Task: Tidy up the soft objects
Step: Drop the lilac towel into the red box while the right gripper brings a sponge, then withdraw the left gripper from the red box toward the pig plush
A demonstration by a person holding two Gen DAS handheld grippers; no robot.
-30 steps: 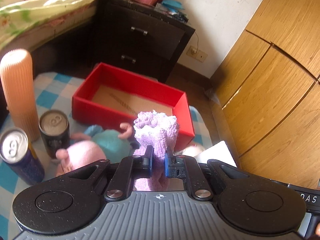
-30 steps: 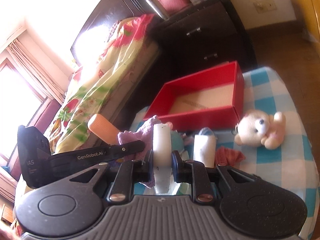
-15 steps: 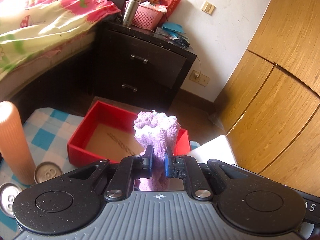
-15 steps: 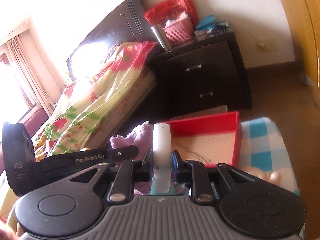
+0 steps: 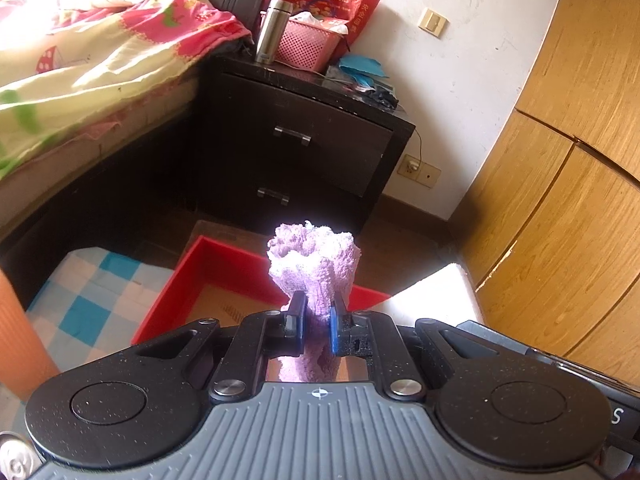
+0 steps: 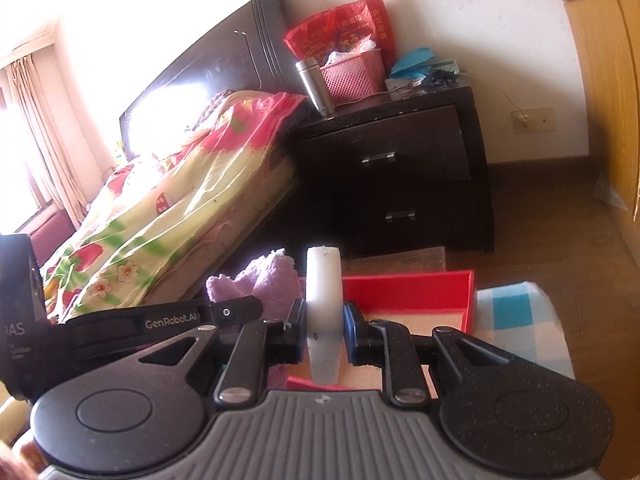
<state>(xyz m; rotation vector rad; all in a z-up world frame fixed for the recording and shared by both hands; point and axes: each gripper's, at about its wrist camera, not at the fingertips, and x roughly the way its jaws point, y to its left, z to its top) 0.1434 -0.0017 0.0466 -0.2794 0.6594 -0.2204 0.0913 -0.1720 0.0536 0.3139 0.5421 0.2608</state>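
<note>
My left gripper (image 5: 314,326) is shut on a fluffy purple cloth (image 5: 314,268), held in the air above the near side of the open red box (image 5: 192,264). My right gripper (image 6: 324,330) is shut on a white foam block (image 6: 324,300), held upright above the red box (image 6: 408,292). The purple cloth (image 6: 256,280) and the left gripper's body (image 6: 120,328) show at the left of the right wrist view. The box shows a bare cardboard floor.
The box sits on a blue-and-white checked cloth (image 5: 96,300). An orange ribbed cylinder (image 5: 20,340) stands at the left edge, a can top (image 5: 16,464) at the bottom left. Beyond stand a dark nightstand (image 5: 304,148), a bed (image 5: 80,68) and wooden wardrobe doors (image 5: 560,200).
Both grippers have risen and tilted up with their loads. The cans, plush toys and the teddy bear have dropped out of view, and the box now sits low in both views.
</note>
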